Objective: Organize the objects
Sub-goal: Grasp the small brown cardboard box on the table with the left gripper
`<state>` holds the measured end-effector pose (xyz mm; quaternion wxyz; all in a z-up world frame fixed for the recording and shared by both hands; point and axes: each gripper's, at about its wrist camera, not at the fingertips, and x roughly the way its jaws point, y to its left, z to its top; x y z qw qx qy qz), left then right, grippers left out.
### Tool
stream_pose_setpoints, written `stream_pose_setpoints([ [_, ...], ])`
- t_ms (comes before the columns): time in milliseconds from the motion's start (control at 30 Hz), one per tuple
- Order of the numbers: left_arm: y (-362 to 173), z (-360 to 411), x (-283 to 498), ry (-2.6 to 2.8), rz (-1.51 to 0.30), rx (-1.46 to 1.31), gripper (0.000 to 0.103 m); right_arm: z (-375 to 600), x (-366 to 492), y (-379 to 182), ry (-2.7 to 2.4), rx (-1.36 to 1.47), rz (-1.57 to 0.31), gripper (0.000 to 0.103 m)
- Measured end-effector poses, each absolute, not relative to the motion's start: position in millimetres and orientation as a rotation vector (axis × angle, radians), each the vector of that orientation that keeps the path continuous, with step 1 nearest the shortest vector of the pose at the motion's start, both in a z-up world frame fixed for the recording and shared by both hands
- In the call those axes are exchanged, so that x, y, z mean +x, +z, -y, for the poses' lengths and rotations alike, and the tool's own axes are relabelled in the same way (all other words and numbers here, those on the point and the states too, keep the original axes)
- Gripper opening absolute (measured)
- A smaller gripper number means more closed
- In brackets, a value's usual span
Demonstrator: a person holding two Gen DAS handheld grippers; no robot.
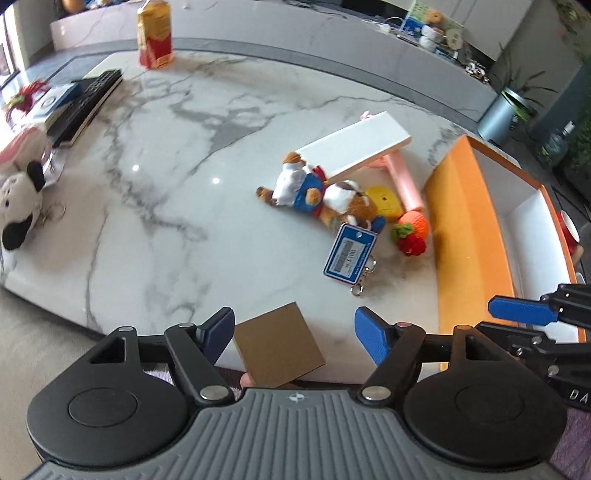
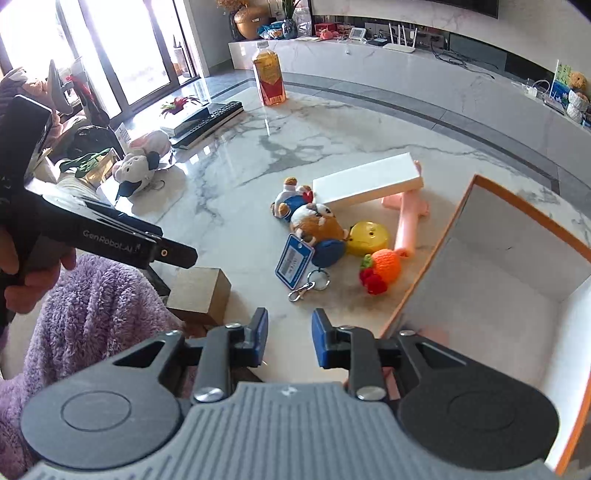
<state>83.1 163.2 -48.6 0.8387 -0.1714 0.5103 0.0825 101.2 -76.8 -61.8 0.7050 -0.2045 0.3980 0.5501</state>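
Note:
An orange-rimmed white box (image 1: 465,206) (image 2: 491,280) sits open at the table's right. Beside it lie a plush keychain with a blue tag (image 1: 332,199) (image 2: 314,225), a yellow disc (image 1: 384,201) (image 2: 369,238), a crocheted orange fruit (image 1: 412,230) (image 2: 382,269), a pink tool (image 1: 404,177) (image 2: 406,218) and a white box (image 1: 354,149) (image 2: 365,184) leaning on them. A brown block (image 1: 277,345) (image 2: 201,291) stands at the near edge. My left gripper (image 1: 295,332) is open, with the block between its fingers and apart from both. My right gripper (image 2: 288,334) is open and empty, near the orange box.
A tea bottle (image 1: 155,35) (image 2: 269,79) stands at the far side. A remote on a book (image 1: 85,103) (image 2: 207,120) and a black-and-white plush (image 1: 18,203) (image 2: 138,171) lie at the left. A purple fleece sleeve (image 2: 88,310) is at the table's near edge.

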Motion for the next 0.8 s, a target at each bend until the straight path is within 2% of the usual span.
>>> stream_pose_setpoints([
  [167, -73.5, -169.5, 78.8, 0.272, -1.115, -0.426, 0.089, 46.2, 95.4, -99.7, 1.197, -0.421, -0.976, 0.039],
  [400, -97.7, -166.2, 85.2, 0.296, -1.176, -0.462, 0.089, 32.4, 103.5, -115.2, 1.155, -0.449, -1.001, 0.044],
  [467, -101.5, -164.8, 87.5, 0.294, -1.190, -0.451, 0.089, 29.5, 107.2, -115.7, 1.152, -0.458, -0.993, 0.048],
  [567, -103.5, -163.6, 90.3, 0.273, -1.205, -0.433, 0.078, 23.7, 111.9, -114.7, 1.149, -0.493, -0.983, 0.050],
  [800, -99.4, -162.5, 102.9, 0.195, -1.193, -0.377, 0.075, 1.8, 126.2, -104.4, 1.217, -0.661, -0.919, 0.053],
])
